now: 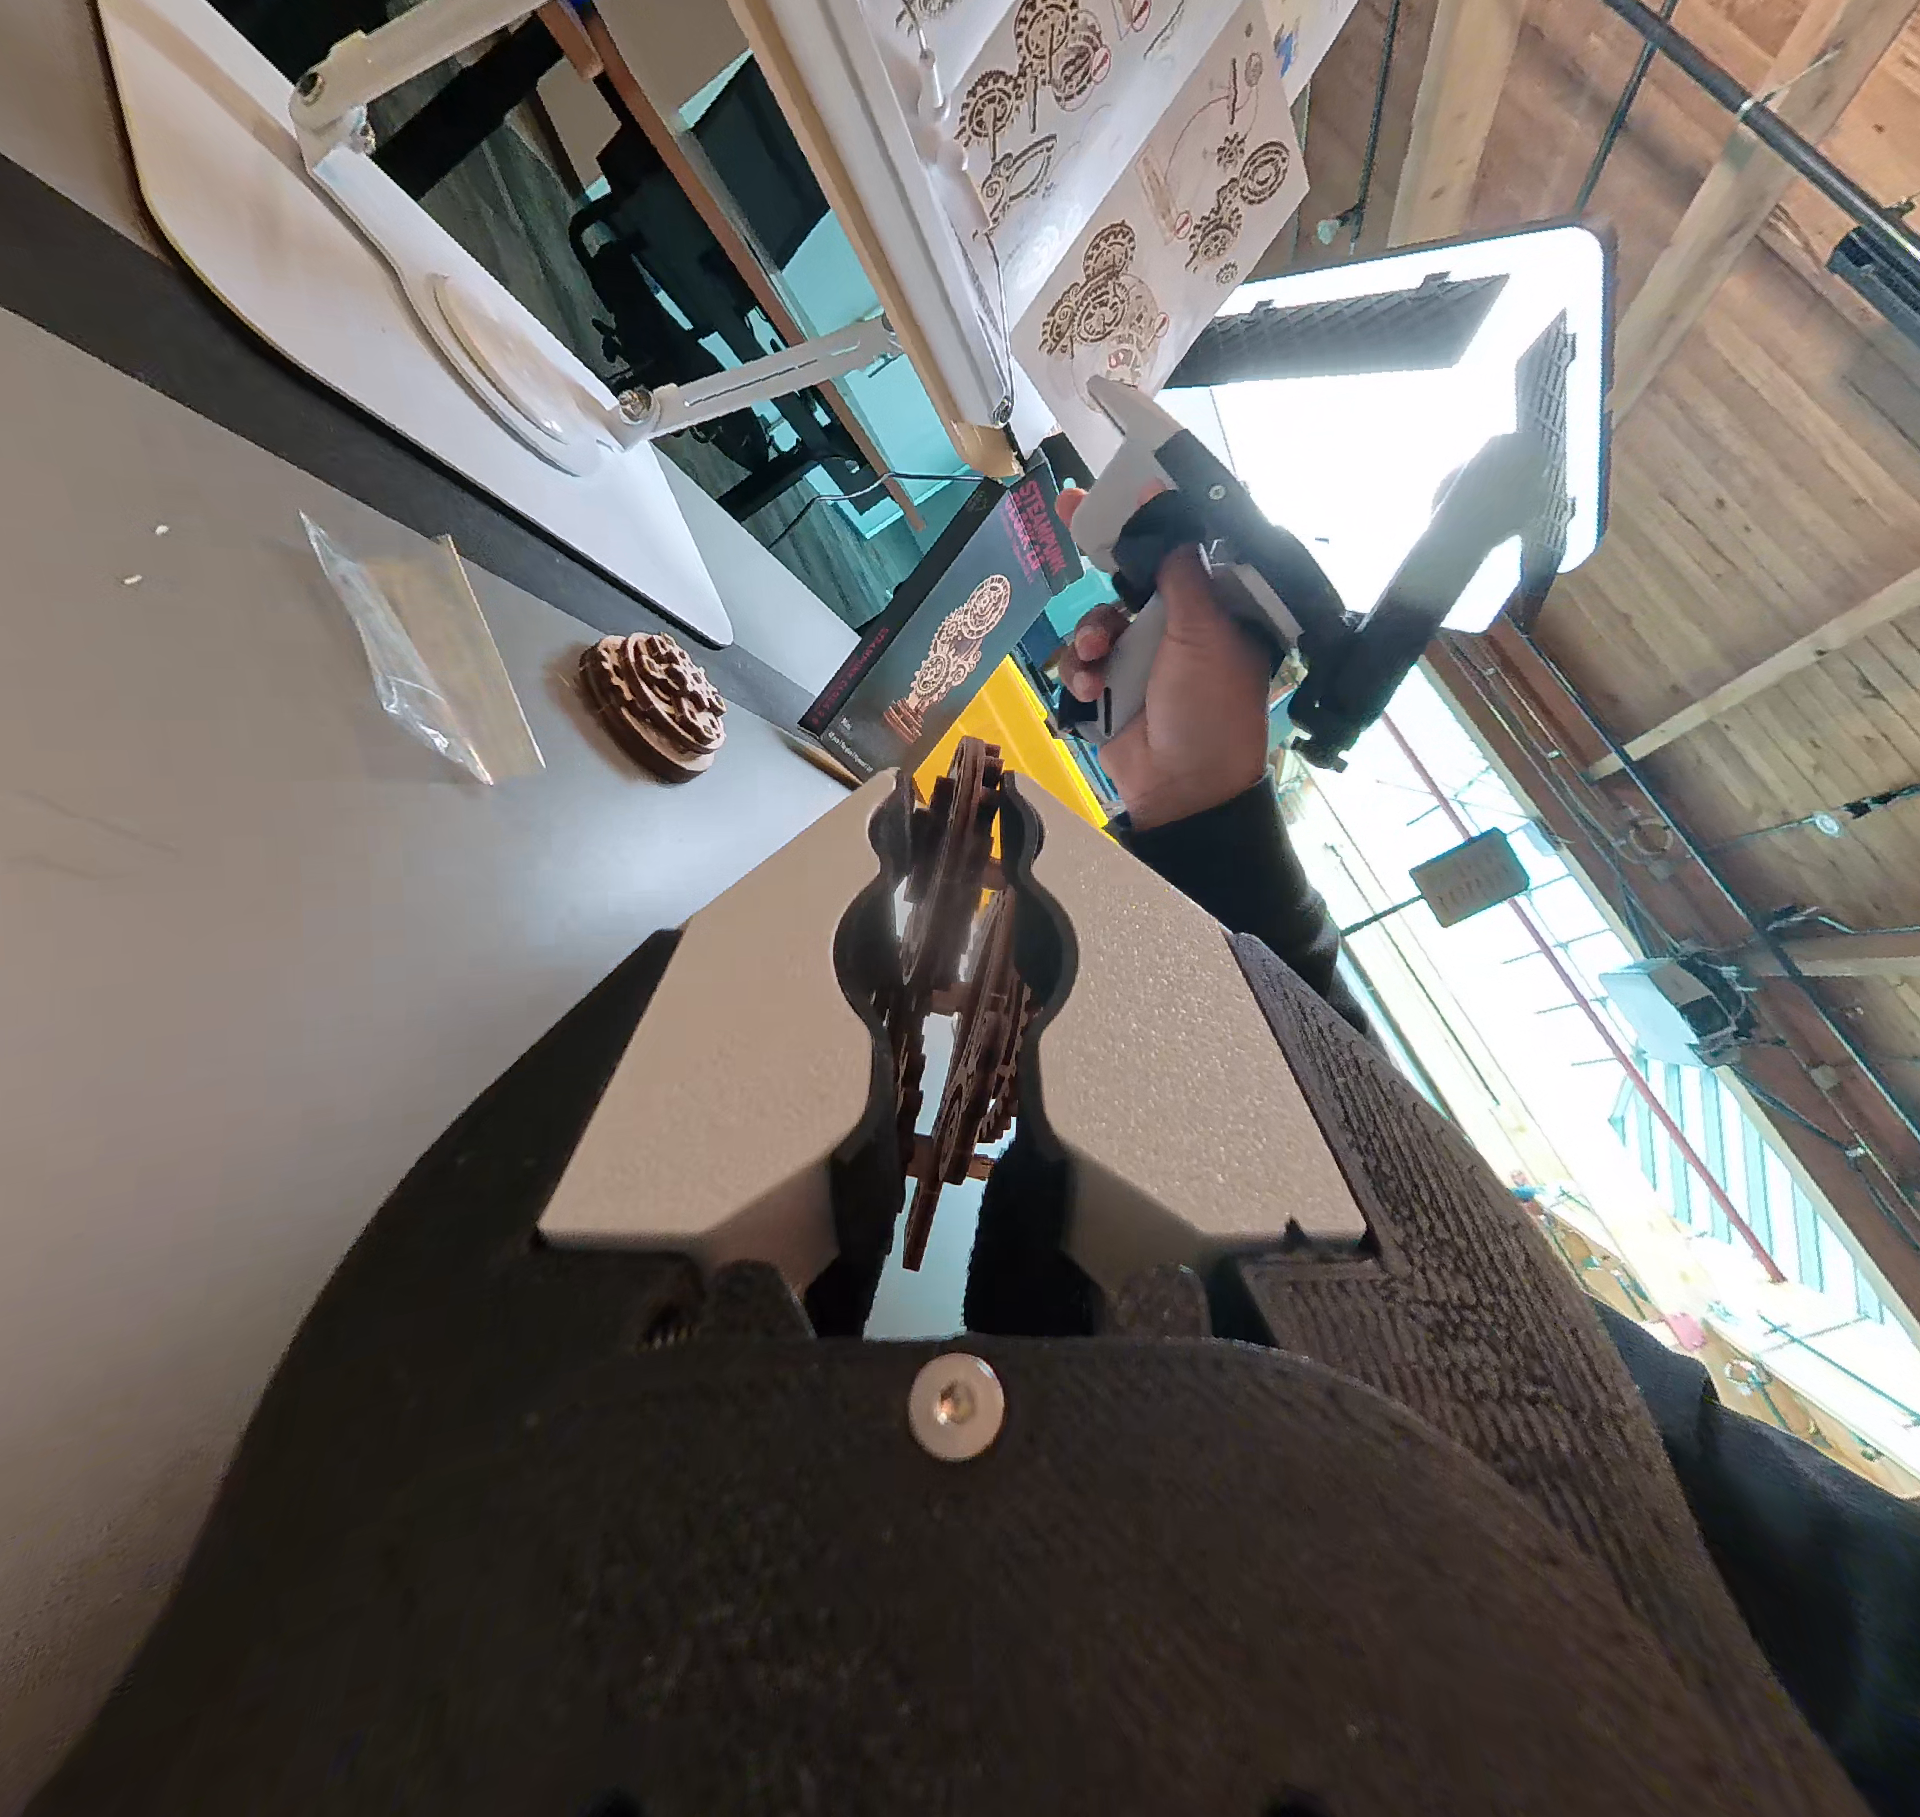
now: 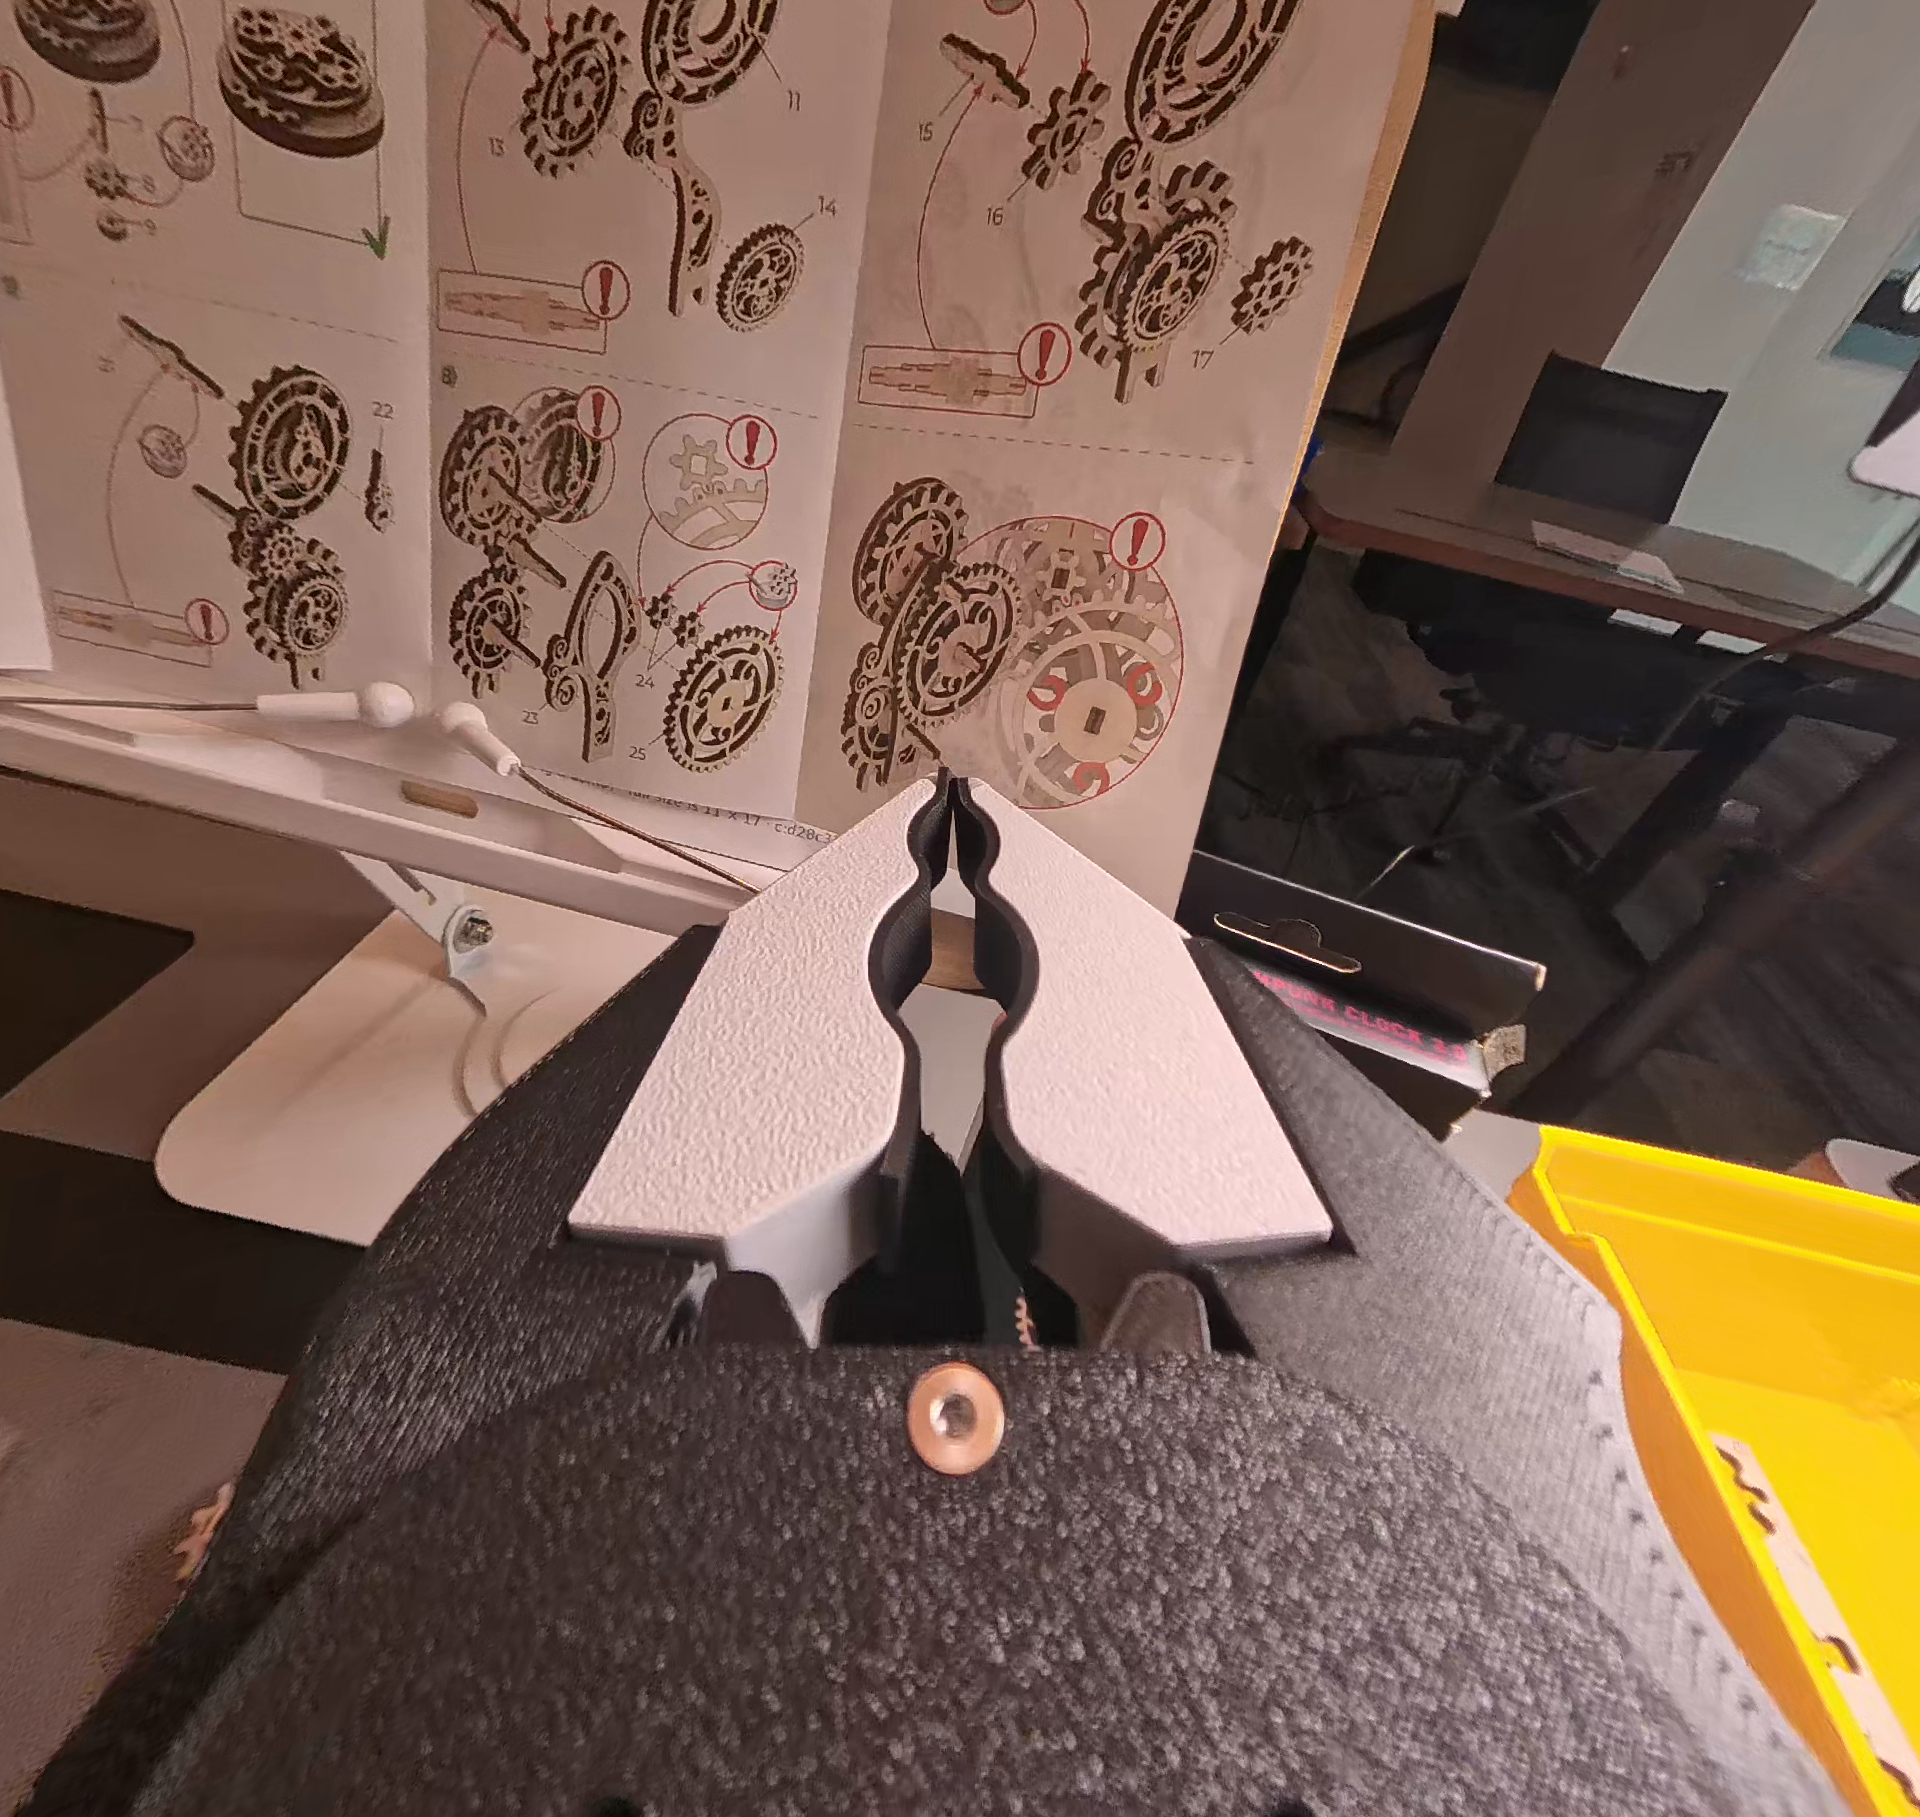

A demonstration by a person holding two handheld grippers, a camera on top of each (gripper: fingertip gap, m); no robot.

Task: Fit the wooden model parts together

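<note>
The left gripper (image 1: 956,791) is gripping the wooden gear assembly (image 1: 961,946) edge-on, its long axis running along the fingers; the right gripper (image 2: 952,793), fingers closed on nothing visible, is hovering well apart, up and to the right.

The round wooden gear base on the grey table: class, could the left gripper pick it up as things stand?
Probably not yet: the left gripper already clamps a brown gear assembly. The gear base itself stands unobstructed on the table.

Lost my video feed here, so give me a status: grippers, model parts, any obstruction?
Left gripper clamped on dark wooden gear assembly. Right gripper shut, nothing seen between the tips. Round gear base waiting on table. Nothing in the way.
</note>
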